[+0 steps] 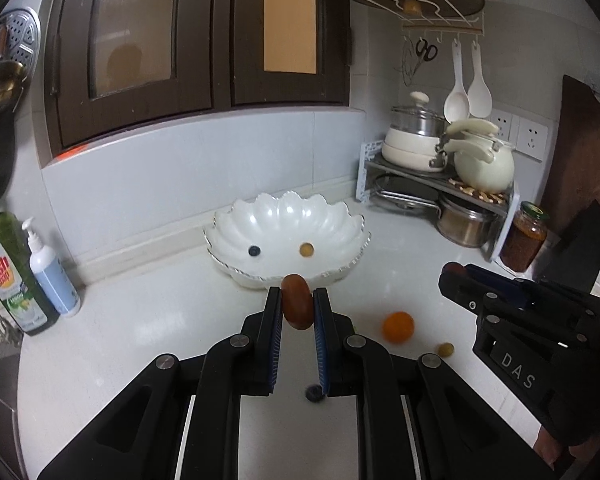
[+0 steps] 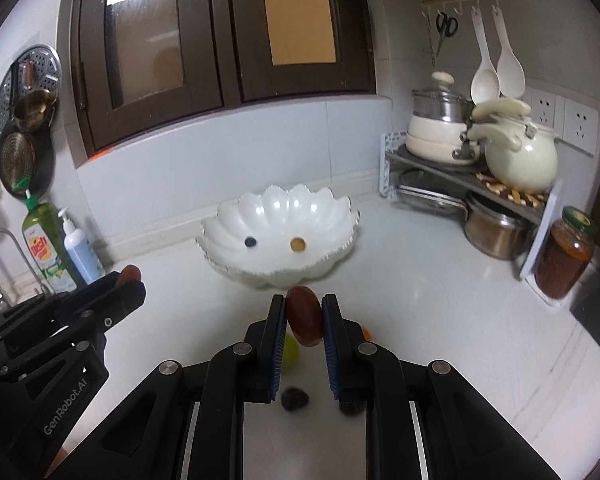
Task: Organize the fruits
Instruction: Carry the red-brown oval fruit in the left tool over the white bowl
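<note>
The left gripper [image 1: 297,300] is narrowly closed on a brown date [image 1: 297,307], pinched between its pads above the counter [image 1: 140,320], just short of the bowl [image 1: 286,236]. The right gripper [image 2: 305,312] clamps a red-brown date [image 2: 305,316] likewise. The bowl holds a blueberry [image 1: 254,251] and a yellow fruit [image 1: 307,249]; an orange [image 1: 398,327] lies on the counter

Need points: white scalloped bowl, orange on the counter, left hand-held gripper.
white scalloped bowl [image 1: 284,216], left wrist view, bare inner back wall.
orange [image 1: 398,327], left wrist view, centre of the fruit.
left hand-held gripper [image 1: 297,304], left wrist view, midway between fingertips, shut on a brown fruit.
</note>
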Tool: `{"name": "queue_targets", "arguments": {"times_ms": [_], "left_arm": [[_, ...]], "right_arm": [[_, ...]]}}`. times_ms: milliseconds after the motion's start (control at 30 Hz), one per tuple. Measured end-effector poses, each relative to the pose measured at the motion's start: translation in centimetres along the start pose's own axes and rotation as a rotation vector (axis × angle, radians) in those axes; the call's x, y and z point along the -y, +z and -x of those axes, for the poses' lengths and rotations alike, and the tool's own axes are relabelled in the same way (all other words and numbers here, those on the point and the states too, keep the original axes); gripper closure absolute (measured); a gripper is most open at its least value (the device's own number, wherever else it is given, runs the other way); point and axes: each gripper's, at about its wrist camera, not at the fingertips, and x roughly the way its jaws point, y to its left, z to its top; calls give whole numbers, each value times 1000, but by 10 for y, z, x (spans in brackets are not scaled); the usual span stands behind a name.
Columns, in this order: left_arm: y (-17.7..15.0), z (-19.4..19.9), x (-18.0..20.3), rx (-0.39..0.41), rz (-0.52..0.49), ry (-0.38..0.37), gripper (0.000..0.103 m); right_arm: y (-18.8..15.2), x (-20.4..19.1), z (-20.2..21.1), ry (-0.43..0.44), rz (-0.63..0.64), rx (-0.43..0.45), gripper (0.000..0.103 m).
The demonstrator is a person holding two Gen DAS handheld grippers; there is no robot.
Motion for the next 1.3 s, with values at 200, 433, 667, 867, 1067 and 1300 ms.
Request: {"name": "queue_targets", "arguments": {"times_ms": [200, 433, 667, 867, 1067, 1300], "left_arm": [[18, -14, -17, 8, 1, -2, 87], [38, -27, -30, 26, -14, 5, 87], [59, -40, -36, 46, -33, 9, 87], [78, -57, -41, 43, -37, 0, 87], [95, -79, -47, 43, -51, 13, 87], [112, -108, -50, 2, -74, 9, 87]], "right_arm": [[18, -12, -12, 9, 9, 15, 84], [40, -24, -29, 11, 19, 27, 84], [61, -26, -44, 4, 22, 38, 84], [80, -25, -61, 1, 24, 39, 84], [99, -21, -83, -8, 32, 25, 84], [120, -18, -109, -32, 50, -3, 84]]}}
